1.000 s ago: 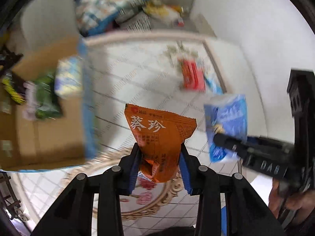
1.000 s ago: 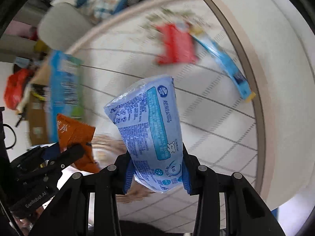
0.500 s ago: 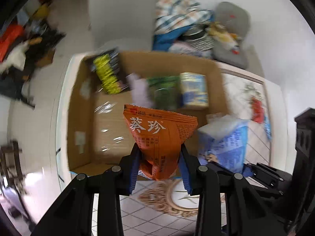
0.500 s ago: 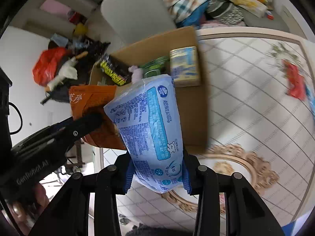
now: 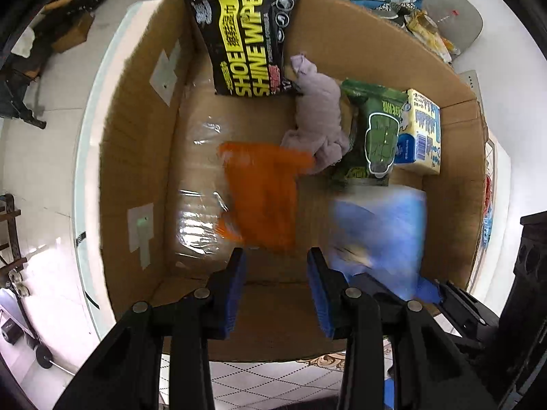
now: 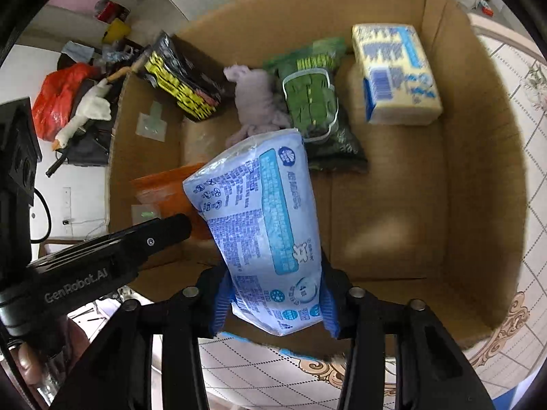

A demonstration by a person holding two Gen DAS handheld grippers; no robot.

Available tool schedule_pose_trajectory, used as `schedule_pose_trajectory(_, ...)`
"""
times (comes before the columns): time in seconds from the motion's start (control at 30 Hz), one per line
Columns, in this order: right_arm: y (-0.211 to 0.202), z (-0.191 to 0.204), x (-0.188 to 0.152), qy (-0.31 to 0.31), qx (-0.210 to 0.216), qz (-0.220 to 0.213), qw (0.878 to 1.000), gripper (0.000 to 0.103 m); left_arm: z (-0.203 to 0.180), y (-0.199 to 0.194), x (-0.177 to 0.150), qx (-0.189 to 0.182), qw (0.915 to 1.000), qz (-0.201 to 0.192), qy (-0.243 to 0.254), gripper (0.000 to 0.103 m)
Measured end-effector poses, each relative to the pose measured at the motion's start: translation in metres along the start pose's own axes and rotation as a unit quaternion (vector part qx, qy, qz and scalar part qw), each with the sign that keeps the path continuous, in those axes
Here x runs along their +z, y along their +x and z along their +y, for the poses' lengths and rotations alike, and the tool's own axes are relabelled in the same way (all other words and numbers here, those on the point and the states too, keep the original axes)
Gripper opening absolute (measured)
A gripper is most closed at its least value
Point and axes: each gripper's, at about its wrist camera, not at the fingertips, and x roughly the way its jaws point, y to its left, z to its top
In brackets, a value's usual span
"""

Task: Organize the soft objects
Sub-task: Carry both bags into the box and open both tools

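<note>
Cardboard box: left view alone shows left gripper open, orange packet blurred inside. Right gripper clamps blue pack, long axis upright, leaning left.

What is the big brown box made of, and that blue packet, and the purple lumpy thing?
The box looks like plain matte cardboard: brown, creased walls, taped seams. The blue packet seems to be thin glossy plastic film, since it crinkles and shines. The purple thing looks like soft fuzzy cloth, bunched up; perhaps a plush toy.

One box, six packs, one cloth.
</note>
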Motion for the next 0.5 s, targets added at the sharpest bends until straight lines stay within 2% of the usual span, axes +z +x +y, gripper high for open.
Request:
schedule_pose_trajectory(0.03,0.003,0.0,0.001,0.0,0.0,0.0,1.0,0.068,0.0,0.0,-0.001,-0.001,1.0,0.001,-0.002,0.035)
schedule_pose_trajectory(0.2,0.004,-0.002,0.001,0.001,-0.013,-0.007,1.0,0.076,0.0,-0.005,-0.007,-0.005,1.0,-0.006,-0.004,0.048)
schedule_pose_trajectory(0.33,-0.004,-0.002,-0.002,-0.007,-0.042,-0.017,0.999,0.082,-0.008,-0.019,-0.017,0.015,0.9993,-0.032,0.01,0.052)
schedule_pose_trajectory(0.4,-0.009,-0.001,-0.004,-0.015,-0.056,-0.022,0.998,0.089,-0.012,-0.029,-0.025,0.028,0.9981,-0.051,0.018,0.078)
schedule_pose_trajectory(0.43,-0.012,-0.001,-0.005,-0.018,-0.066,-0.025,0.997,0.093,-0.013,-0.034,-0.028,0.033,0.9973,-0.063,0.02,0.082)
schedule_pose_trajectory(0.5,-0.017,0.001,-0.008,-0.022,-0.076,-0.03,0.996,0.094,-0.016,-0.042,-0.036,0.045,0.9954,-0.081,0.024,0.086)
